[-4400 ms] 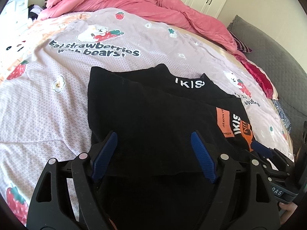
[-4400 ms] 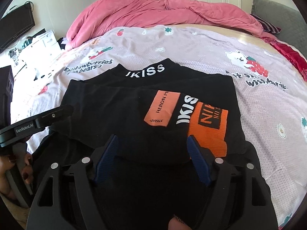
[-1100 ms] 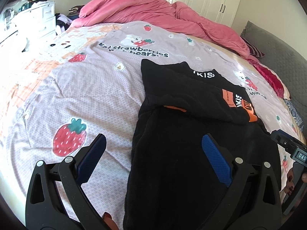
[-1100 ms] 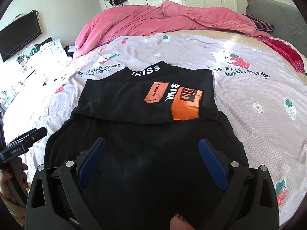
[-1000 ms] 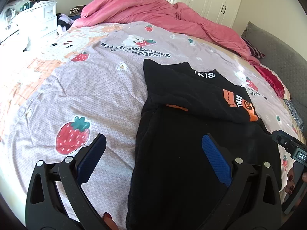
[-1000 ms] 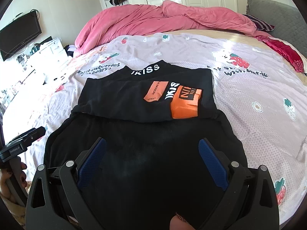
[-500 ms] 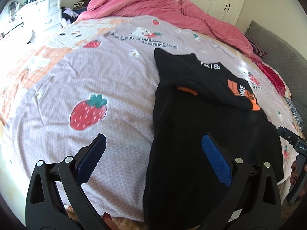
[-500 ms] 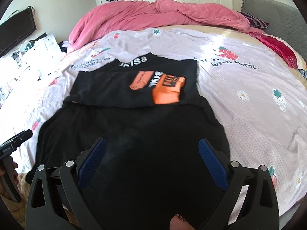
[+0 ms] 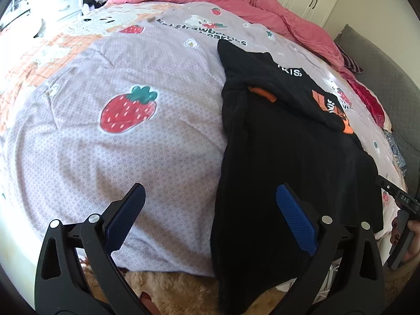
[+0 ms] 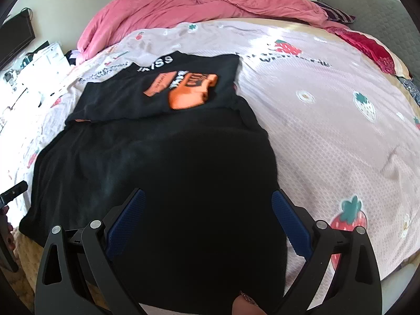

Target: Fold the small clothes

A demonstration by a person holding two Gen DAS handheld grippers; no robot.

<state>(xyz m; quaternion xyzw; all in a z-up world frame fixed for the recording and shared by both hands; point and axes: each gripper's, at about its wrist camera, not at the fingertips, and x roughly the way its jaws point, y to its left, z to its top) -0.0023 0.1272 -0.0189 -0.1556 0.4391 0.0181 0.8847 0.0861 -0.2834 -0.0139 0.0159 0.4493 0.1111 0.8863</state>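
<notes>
— Left gripper (image 9: 210, 210)?
— Spread wide, holding nothing — hovering at the near edge of the bed (image 9: 78, 144), one pad over the lilac strawberry sheet, the other over the left border of the black garment (image 9: 288, 157).

— Garment's place?
— Laid flat near the middle of the bed's near edge, bottom hem draping over that edge toward the tan rug (image 9: 157, 283) below. Collar end pointing to the far edge, short of the pink duvet (image 10: 162, 8) bunched there.

— Done so far?
— Top part folded down: a doubled black panel lying across the upper body, orange patch (image 10: 191, 93) and white lettering facing up, a sliver of orange peeking out at the panel's left end. Looks like the sleeves tucked in too, though hard to confirm under the black cloth.

— Left to do?
— By the look of it, roughly half. Lower body still a long single spread, unfolded; likely needs bringing up over the panel, perhaps one more fold after that. Hem corners the natural places to pinch.

— Right gripper (image 10: 207, 220)?
— Equally wide apart, empty, poised above the lower middle of the garment near the hem. A fingertip showing at the bottom of that view, nothing clamped.

— Anything else on the right?
— Bare sheet to the right edge, dark red cloth (image 10: 367, 44) at the far right corner, well apart from the work.
</notes>
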